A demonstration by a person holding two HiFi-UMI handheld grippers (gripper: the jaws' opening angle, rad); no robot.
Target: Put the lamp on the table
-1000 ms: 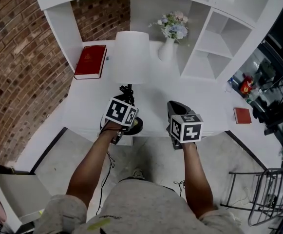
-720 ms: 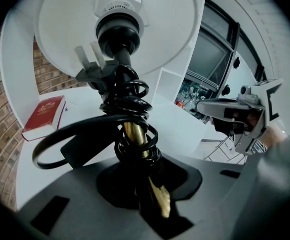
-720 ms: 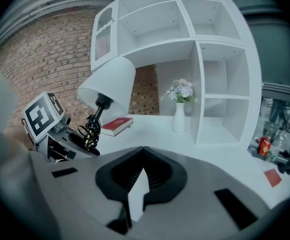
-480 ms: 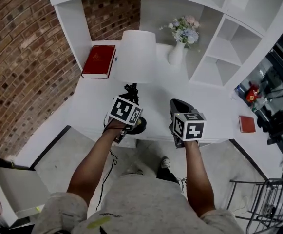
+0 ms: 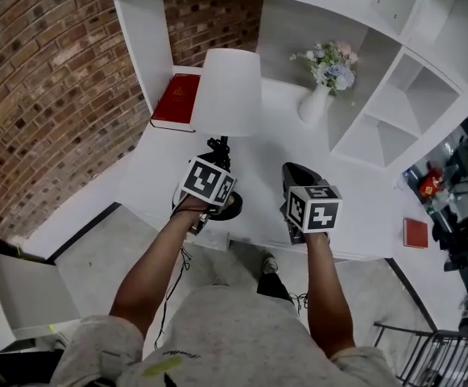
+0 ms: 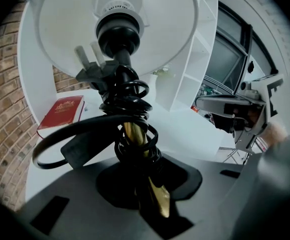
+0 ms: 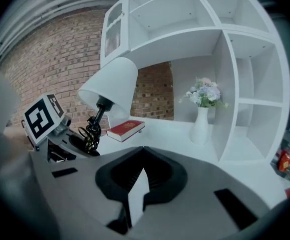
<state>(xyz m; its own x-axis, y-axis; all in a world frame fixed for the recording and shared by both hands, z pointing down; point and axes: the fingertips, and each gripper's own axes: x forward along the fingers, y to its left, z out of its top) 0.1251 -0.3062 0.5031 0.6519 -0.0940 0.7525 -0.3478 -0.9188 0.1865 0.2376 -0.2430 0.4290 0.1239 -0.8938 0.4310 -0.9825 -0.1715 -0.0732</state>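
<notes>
Left gripper (image 5: 215, 161): clenched on the lamp (image 5: 229, 91). In the left gripper view the jaws (image 6: 145, 184) close on the brass stem (image 6: 135, 134) low down, just above where the stem runs out of sight between them. A black cord (image 6: 130, 99) is wound round the stem in several loops. One loose loop hangs off to the left, and the plug (image 6: 92, 66) sits up under the shade (image 6: 135, 14).

Lamp position: from the head view the black base (image 5: 229, 209) is over the front edge of the tabletop (image 5: 161, 168), partly covered by your left gripper. The white shade sits further in, toward the back. No view shows whether the base touches the top.

Right gripper (image 5: 296, 180): empty. In its own view the jaws (image 7: 137, 184) are drawn together with only a thin pale sliver between them, and nothing is in there. It hovers at the front edge, just right of the lamp (image 7: 112, 89) and apart from it.

Other things on the tabletop:
- Red book (image 5: 180, 101) lies flat at the back left corner, against the upright of the white shelving unit (image 5: 395, 95). It also shows in both gripper views (image 6: 62, 111) (image 7: 126, 129).
- White vase (image 5: 314, 107) of pale flowers (image 5: 330, 59) stands at the back, right of the shade, in the shelf recess (image 7: 201, 126).
- Small red book (image 5: 416, 232) lies far out at the right end.

Brick wall (image 5: 48, 79) runs along the left side.
</notes>
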